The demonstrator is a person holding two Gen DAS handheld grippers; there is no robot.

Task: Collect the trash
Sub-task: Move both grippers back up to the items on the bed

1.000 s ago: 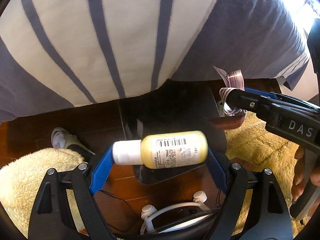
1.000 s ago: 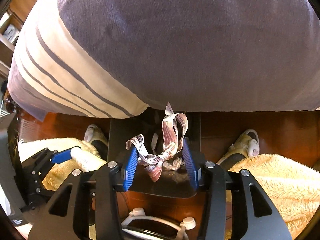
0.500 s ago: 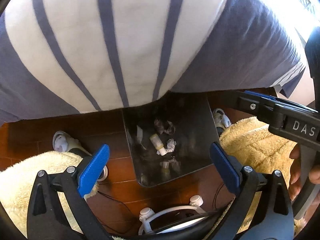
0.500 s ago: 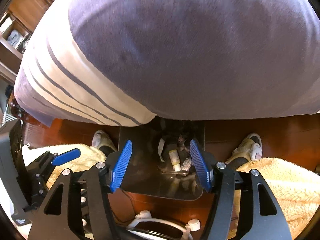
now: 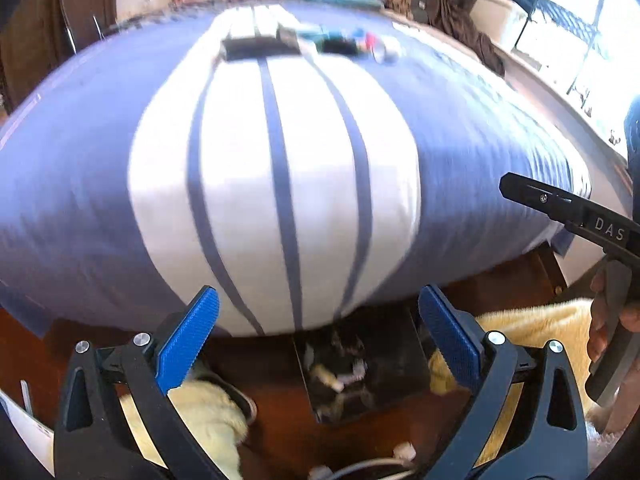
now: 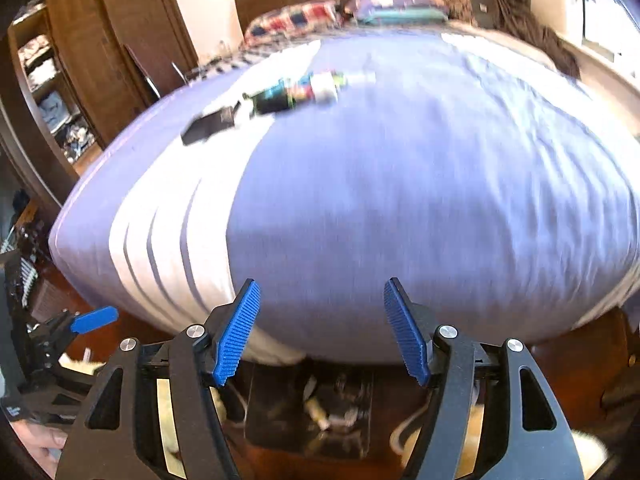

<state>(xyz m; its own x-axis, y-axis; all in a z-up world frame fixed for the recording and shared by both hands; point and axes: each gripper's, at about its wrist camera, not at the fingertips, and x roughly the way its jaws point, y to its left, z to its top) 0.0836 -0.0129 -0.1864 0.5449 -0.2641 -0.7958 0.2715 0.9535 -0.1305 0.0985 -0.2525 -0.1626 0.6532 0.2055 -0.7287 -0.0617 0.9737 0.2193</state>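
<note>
My left gripper (image 5: 316, 296) stands wide open with nothing between its blue pads. My right gripper (image 6: 321, 284) is empty too, its jaws opening. Both hang above a dark bin (image 5: 400, 364) on the floor at the foot of the bed. A small yellow bottle (image 5: 324, 374) lies in the bin among crumpled scraps. The right wrist view shows the same bin (image 6: 272, 408) and bottle (image 6: 316, 410). Far back on the bed cover lie a dark box (image 5: 256, 46) and several colourful small items (image 5: 352, 44), blurred.
The bed's blue and white striped cover (image 5: 280, 168) fills most of both views. Fluffy yellow fabric (image 5: 520, 320) lies on both sides of the bin on the dark wood floor. A white cable (image 5: 360, 466) lies near me. Pillows (image 6: 304, 16) and a wooden wardrobe (image 6: 100, 40) stand behind.
My left gripper let go of the yellow bottle and my right let go of the ribbon; both now lie in the bin. Both grippers rose and tilted up, bringing the bed top into view.
</note>
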